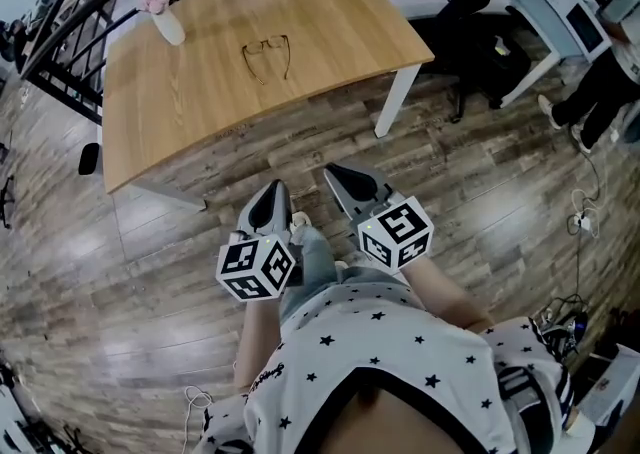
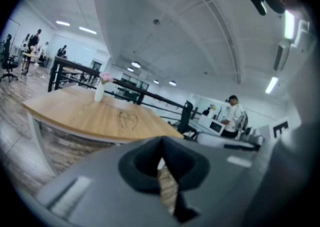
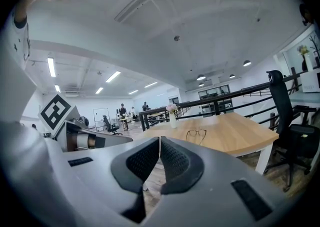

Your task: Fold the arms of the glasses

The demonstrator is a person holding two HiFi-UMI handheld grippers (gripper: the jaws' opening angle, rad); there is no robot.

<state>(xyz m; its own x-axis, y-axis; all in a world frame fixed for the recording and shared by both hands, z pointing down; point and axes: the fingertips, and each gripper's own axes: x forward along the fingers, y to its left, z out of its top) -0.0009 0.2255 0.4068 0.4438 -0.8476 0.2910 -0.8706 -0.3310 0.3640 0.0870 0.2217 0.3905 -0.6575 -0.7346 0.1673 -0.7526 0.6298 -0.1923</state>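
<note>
A pair of thin-rimmed glasses (image 1: 266, 56) lies on the wooden table (image 1: 330, 32) with both arms spread open toward me; it also shows small in the left gripper view as glasses (image 2: 128, 118) and in the right gripper view as glasses (image 3: 196, 134). My left gripper (image 1: 279, 185) is shut and empty, held over the floor in front of the table. My right gripper (image 1: 330, 171) is beside it, also shut with nothing between its jaws. Both point toward the table, well short of its near edge.
A white vase with pink flowers (image 1: 163, 15) stands at the table's far left corner. A black railing (image 1: 70, 12) runs behind the table. A black office chair (image 1: 475, 2) and a white desk (image 1: 555, 12) stand to the right, with a person (image 1: 600, 92) beside them.
</note>
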